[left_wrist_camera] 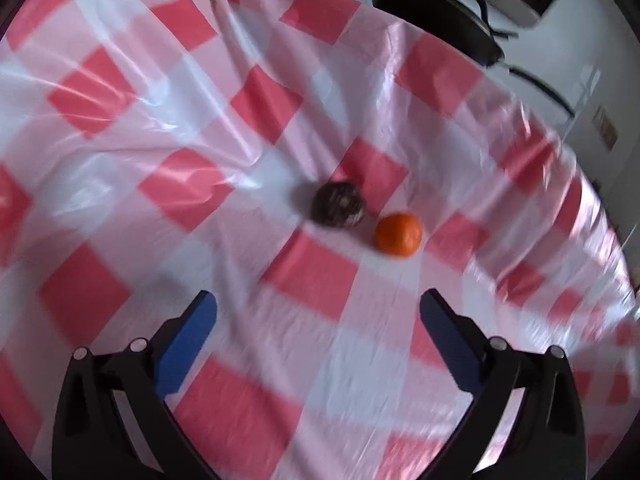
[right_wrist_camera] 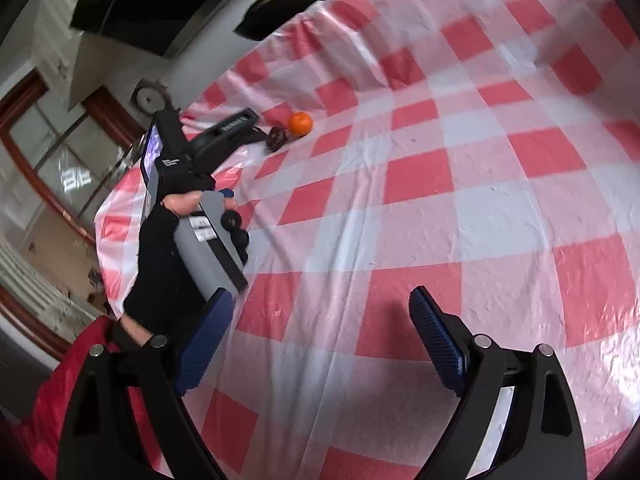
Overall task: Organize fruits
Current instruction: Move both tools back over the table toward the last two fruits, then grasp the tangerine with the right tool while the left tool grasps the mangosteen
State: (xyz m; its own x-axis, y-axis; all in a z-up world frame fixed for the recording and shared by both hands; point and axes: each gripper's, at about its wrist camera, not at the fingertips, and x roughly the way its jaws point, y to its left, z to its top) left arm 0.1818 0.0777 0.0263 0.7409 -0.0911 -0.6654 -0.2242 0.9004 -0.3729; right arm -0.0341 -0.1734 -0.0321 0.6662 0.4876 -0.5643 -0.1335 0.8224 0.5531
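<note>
Left gripper point(left_wrist_camera: 318, 312) fingers spread wide and empty, the orange point(left_wrist_camera: 398, 234) dead ahead beyond the fingertips, just beside a dark round fruit point(left_wrist_camera: 339, 204). Right gripper point(right_wrist_camera: 322, 308) fingers spread, bare surface point(right_wrist_camera: 440, 208) between. Nothing organized yet, looks like.

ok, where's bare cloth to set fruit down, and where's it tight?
Open cloth: the wide checked stretch between the right tool and the orange, and ahead of the left tool. Tight only where the orange sits beside the dark round item, near the table edge.
</note>
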